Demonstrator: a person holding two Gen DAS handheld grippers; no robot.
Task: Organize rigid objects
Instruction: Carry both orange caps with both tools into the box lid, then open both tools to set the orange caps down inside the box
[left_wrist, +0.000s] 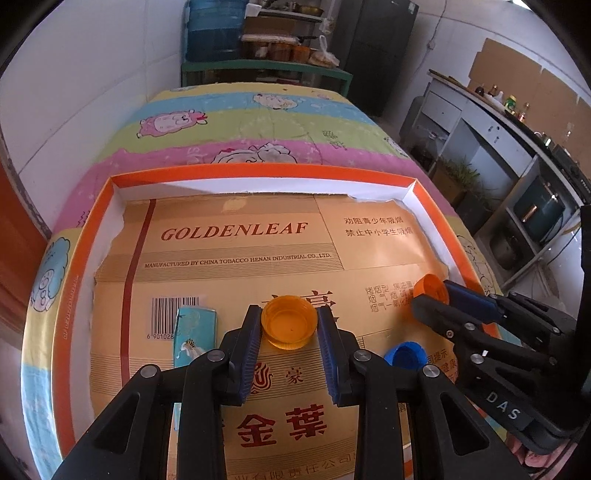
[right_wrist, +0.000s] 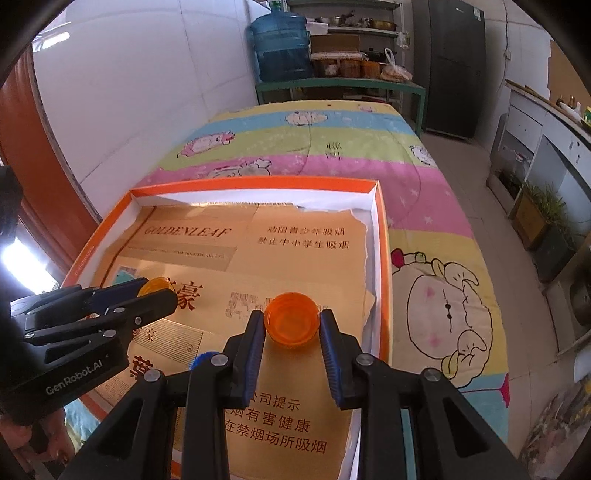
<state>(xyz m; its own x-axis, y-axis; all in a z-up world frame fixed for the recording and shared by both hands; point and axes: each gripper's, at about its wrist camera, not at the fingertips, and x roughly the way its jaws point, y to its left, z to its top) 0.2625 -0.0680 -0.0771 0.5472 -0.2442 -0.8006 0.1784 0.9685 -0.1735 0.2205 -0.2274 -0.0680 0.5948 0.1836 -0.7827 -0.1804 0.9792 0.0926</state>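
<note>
An amber bottle cap (left_wrist: 289, 325), open side up, sits pinched between the blue pads of my left gripper (left_wrist: 289, 314) over the gold cardboard lining of an orange-rimmed box (left_wrist: 258, 171). My right gripper (right_wrist: 291, 317) is shut on an orange cap (right_wrist: 291, 323) near the box's right wall (right_wrist: 384, 266). Each view shows the other gripper too: the right gripper (left_wrist: 432, 291) with its orange cap (left_wrist: 428, 284), and the left gripper (right_wrist: 159, 290) with its amber cap (right_wrist: 155, 284). A blue cap (left_wrist: 406, 354) lies loose on the cardboard between them, also the blue cap (right_wrist: 201, 360).
A teal flat packet (left_wrist: 195, 332) lies on the cardboard left of my left gripper. The box rests on a bed with a striped cartoon quilt (left_wrist: 258, 122). A white wall runs along the left, shelves and a water jug (right_wrist: 280, 48) stand behind, and cabinets (left_wrist: 517, 155) on the right.
</note>
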